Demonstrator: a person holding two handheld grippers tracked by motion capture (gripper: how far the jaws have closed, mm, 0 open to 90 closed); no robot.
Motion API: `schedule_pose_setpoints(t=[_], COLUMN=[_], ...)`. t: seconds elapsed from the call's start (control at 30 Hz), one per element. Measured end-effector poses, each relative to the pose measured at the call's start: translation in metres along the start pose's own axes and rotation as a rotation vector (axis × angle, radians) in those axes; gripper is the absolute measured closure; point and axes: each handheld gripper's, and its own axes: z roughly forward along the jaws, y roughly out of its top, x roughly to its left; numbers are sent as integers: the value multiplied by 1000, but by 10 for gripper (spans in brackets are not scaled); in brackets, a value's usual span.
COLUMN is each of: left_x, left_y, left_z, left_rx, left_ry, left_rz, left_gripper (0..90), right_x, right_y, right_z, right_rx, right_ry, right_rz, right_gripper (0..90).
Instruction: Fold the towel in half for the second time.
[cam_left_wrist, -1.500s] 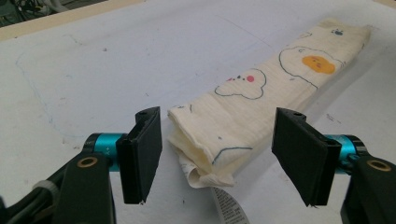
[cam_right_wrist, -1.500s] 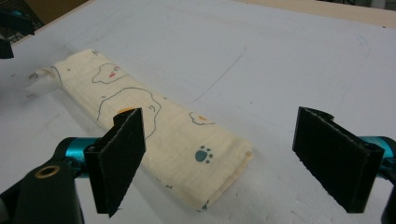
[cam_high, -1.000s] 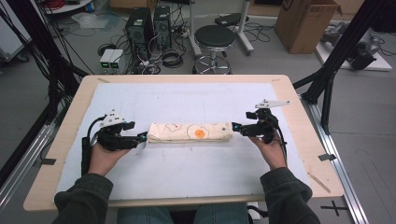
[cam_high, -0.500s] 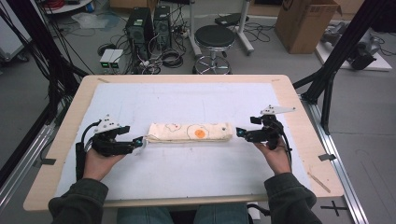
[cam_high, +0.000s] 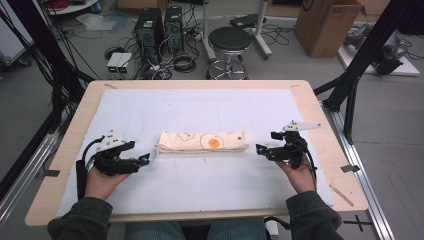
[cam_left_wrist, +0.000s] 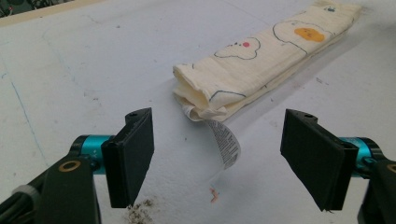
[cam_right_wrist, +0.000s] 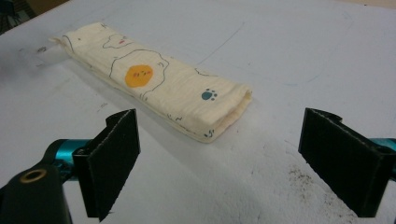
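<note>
Both claws flank the folded cloth (cam_high: 204, 142), untouching.

This is a lab or workshop: the tabletop (cam_high: 70, 150) stands in a black frame (cam_high: 365, 55), with computer towers (cam_high: 160, 27), tangled cables (cam_high: 175, 62), a stool (cam_high: 229, 42) and a cardboard box (cam_high: 327, 22) on the grey floor (cam_high: 390, 125).

One folded cloth (cam_high: 202, 142) (two grippers)
</note>
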Motion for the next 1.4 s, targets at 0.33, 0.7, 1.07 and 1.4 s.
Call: schedule_pose_setpoints(t=[0.33,0.7,1.07,1.4], left_x=[-9,-16,-22,-27], left_y=[-9,-22,-31,-41], left_z=[-5,-13,-25,-34], left_rx=[-7,-4,-12,-11], left_ry=[-6,-7,-4,3], left_rz=[9,9,19,25], left_gripper=[243,237,236,234], right_x=[5,9,12,17], right_y=[-15,-30,-46,-60], right_z=[-8,-18,-31,-43], right_rx=[6,5,3,0], right_ry=[-7,-12,-18,-30], right_rz=[-28,-24,-21,-12], right_gripper=[117,117,117,117])
